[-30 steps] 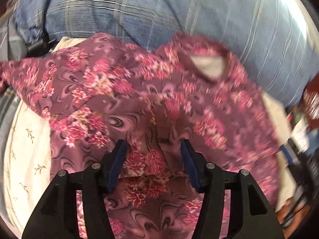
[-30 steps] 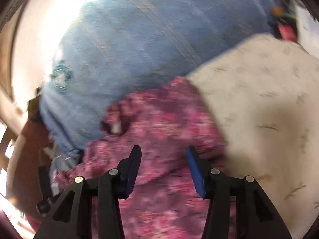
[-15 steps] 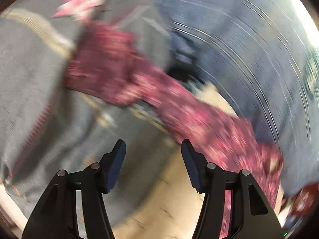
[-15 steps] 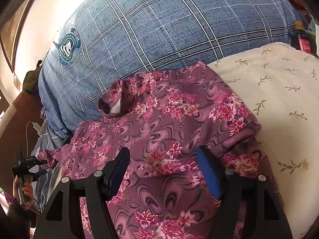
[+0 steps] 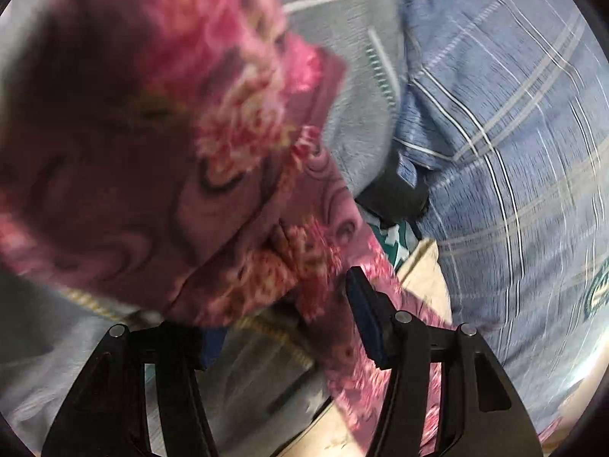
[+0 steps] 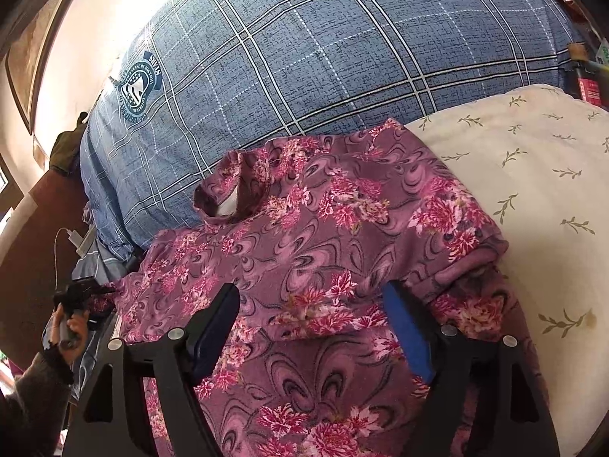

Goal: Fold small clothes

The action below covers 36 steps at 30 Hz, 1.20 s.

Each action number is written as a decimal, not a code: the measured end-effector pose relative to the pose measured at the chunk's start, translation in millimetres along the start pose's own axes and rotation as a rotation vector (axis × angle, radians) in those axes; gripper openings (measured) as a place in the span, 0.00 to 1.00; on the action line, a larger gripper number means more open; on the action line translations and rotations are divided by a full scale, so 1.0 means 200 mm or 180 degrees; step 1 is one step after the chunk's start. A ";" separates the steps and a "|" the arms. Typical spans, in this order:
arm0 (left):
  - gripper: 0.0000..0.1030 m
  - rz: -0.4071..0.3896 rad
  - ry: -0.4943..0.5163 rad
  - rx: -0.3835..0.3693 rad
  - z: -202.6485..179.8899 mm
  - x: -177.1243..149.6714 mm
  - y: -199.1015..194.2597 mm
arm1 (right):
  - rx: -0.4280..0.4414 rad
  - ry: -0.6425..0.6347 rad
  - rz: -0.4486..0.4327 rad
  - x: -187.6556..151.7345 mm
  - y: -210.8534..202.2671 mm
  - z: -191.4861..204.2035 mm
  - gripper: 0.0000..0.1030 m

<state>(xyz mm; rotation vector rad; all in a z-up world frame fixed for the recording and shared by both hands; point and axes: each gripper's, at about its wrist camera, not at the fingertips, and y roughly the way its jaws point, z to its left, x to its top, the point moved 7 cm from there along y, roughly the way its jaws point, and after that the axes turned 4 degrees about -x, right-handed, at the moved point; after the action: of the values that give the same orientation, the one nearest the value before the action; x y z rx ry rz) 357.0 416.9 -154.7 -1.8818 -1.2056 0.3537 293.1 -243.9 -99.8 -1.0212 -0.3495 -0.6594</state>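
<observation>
Purple floral shirt point(image 6: 304, 251) lies collar toward plaid pillow point(image 6: 323, 49); both grippers' fingers point(image 6: 407, 327) spread apart.

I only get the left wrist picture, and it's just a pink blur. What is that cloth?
Observer: A flowered top, spread on a cream quilt, collar toward a blue plaid pillow.
Operator: Is any of it folded?
Observer: One sleeve is folded over the body; the other sleeve stretches out toward the left claw.
Operator: And the second claw?
Observer: The right claw hovers open above the top's middle, holding nothing.
</observation>
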 end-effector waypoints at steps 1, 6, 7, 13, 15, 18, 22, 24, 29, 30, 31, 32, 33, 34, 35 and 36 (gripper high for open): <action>0.48 -0.0027 -0.0039 -0.0057 0.00 0.01 0.00 | 0.0008 -0.0006 0.0000 0.00 0.00 0.00 0.79; 0.08 -0.0109 0.0094 -0.0274 -0.09 0.01 -0.09 | 0.0036 -0.0030 -0.0002 0.00 0.01 0.01 0.82; 0.08 -0.0145 0.0152 -0.0321 -0.12 0.00 -0.13 | 0.0043 -0.0027 -0.0004 0.00 0.01 0.01 0.82; 0.08 -0.0267 0.0845 -0.0694 -0.47 -0.19 -0.40 | 0.0061 -0.0016 -0.0013 0.00 0.01 0.00 0.82; 0.08 -0.0266 0.1192 -0.0796 -0.63 -0.32 -0.48 | 0.0061 -0.0016 -0.0015 0.00 0.00 0.00 0.82; 0.08 -0.0194 0.1607 -0.0939 -0.83 -0.55 -0.56 | 0.0066 -0.0012 -0.0020 0.00 0.00 0.00 0.82; 0.08 -0.0048 0.2026 -0.1045 -1.08 -0.84 -0.55 | 0.0075 -0.0009 -0.0025 0.00 0.00 0.00 0.82; 0.08 0.0073 0.2190 -0.1057 -1.16 -1.01 -0.50 | 0.0085 -0.0005 -0.0031 0.00 0.00 0.00 0.82; 0.08 0.0512 0.2358 -0.0916 -1.25 -1.40 -0.26 | 0.0123 0.0017 -0.0053 0.00 0.00 0.00 0.82; 0.08 0.0559 0.2379 -0.0841 -1.23 -1.48 -0.21 | 0.0131 0.0021 -0.0057 0.00 -0.01 0.00 0.82; 0.08 0.0563 0.2396 -0.0750 -1.22 -1.54 -0.16 | 0.0141 0.0027 -0.0061 0.00 -0.01 0.00 0.82; 0.11 0.0542 0.2423 -0.0623 -1.20 -1.59 -0.11 | 0.0151 0.0034 -0.0065 0.00 -0.01 -0.01 0.82; 0.14 0.0569 0.2440 -0.0505 -1.17 -1.64 -0.07 | 0.0161 0.0040 -0.0067 0.00 -0.01 -0.01 0.82; 0.18 0.0621 0.2414 -0.0453 -1.15 -1.68 -0.04 | 0.0169 0.0045 -0.0069 0.00 -0.01 -0.01 0.82; 0.29 0.0647 0.2376 -0.0401 -1.12 -1.71 -0.02 | 0.0171 0.0047 -0.0067 0.00 -0.01 -0.01 0.82; 0.37 0.0641 0.2316 -0.0370 -1.09 -1.73 -0.03 | 0.0168 0.0045 -0.0063 0.00 -0.01 -0.01 0.82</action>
<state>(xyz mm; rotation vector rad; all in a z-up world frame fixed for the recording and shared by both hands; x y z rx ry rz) 319.0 15.6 -88.2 -1.9754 -0.5552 -0.2927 291.1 -245.5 -99.6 -0.9635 -0.3632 -0.6717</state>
